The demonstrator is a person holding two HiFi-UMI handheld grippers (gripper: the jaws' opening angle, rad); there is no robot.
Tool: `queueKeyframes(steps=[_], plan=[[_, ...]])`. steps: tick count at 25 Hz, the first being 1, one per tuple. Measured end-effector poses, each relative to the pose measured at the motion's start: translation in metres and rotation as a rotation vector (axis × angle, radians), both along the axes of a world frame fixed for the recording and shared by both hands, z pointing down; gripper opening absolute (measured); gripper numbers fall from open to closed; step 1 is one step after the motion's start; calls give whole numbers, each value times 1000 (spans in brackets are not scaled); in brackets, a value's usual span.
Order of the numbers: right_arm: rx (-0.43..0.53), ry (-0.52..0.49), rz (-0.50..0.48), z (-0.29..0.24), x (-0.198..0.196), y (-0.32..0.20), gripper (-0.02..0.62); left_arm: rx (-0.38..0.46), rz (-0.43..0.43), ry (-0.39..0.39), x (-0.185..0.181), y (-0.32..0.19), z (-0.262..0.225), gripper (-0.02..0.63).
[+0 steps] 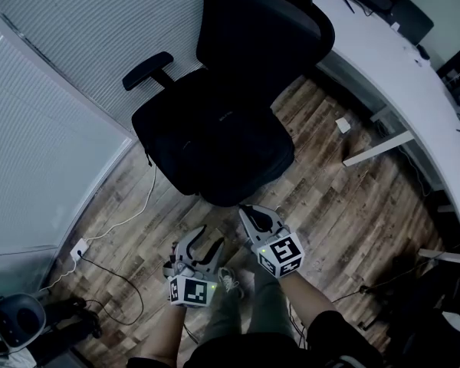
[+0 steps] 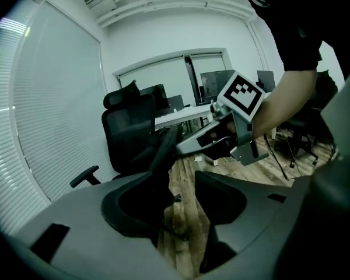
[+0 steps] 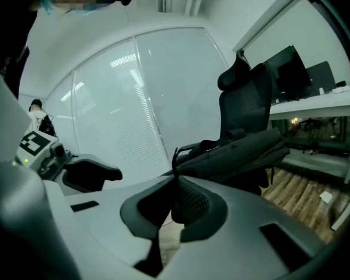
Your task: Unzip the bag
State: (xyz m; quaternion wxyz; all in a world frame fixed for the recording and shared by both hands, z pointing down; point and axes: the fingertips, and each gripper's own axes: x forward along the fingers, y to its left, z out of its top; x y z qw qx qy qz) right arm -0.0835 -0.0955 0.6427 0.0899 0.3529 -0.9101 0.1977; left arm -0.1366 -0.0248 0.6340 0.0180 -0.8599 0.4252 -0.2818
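L gripper (image 1: 205,244) is low at left over the wood floor (image 1: 345,221), jaws apart w/ nothing btwn them. R gripper (image 1: 254,213) is just beside it at the front edge of the chair (image 1: 245,29), jaws pinched together on a thin black zip pull (image 3: 174,163). The black bag (image 3: 239,153) lies flat on the seat. White desk (image 1: 391,67) at far right.

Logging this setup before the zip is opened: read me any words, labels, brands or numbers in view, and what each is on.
No text can be read in any view.
Left marker cube, right marker cube: black-and-white square patterns only, no letters.
Bag, chair: no label or brand shows.
White scrap on the floor: too small to tell.
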Motion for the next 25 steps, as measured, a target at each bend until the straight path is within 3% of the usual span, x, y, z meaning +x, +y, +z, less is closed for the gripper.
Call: queueKeyframes(steps=[9,18,25], plan=[[-31,-50,-36,-3,0,-5,46,93,40,-115,18,-50,20,278],[-41,-74,-79,-8,4,-13,44,121,83,-217,30,-79,31,278],[-61,-100,-96,-14,2,-18,44,144,49,-296,31,-99,32,273]])
